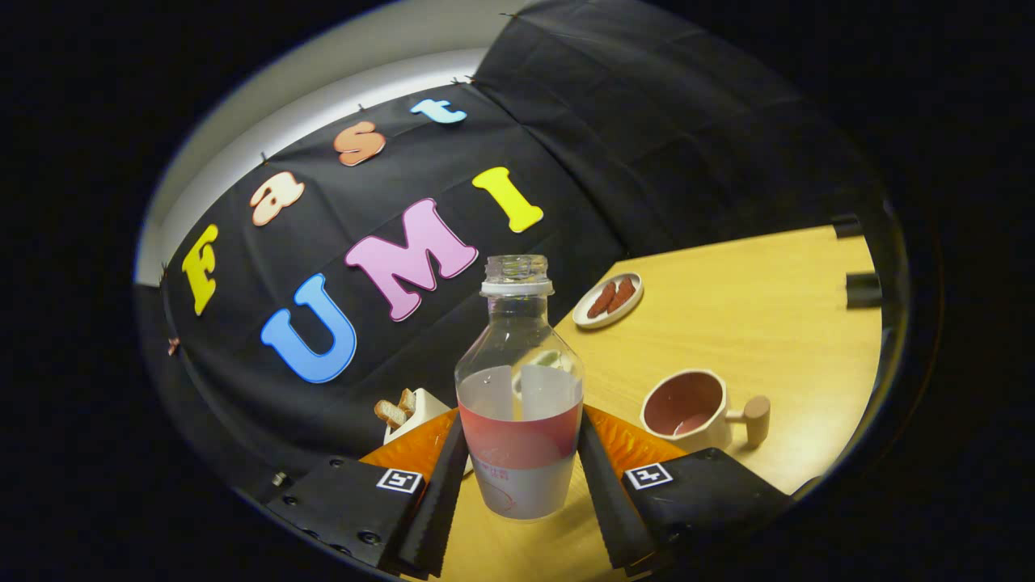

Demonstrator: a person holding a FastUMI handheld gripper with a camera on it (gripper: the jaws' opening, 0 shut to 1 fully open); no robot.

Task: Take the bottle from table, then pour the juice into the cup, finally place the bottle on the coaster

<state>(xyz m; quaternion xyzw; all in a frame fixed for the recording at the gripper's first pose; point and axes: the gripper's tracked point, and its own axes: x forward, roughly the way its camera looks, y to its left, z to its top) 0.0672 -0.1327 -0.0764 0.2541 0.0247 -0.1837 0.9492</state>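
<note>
Gripped between both fingers [443, 485] of the hand-held gripper [517, 485], a clear plastic bottle with a red-and-white label [517, 396] stands nearly upright, its cap off and neck open. Each finger presses one side of the label, so the jaws are closed partway to the bottle's width. Whether liquid remains inside is hard to tell. Just beyond the right finger, a cream mug with a wooden knob handle [695, 411] sits on the light wooden table [752, 315], holding a little pinkish liquid at its bottom. Farther off, a small white oval dish [608, 300] carries reddish-brown pieces. Beyond the left finger, a white box [416, 411] holds biscuit-like sticks.
</note>
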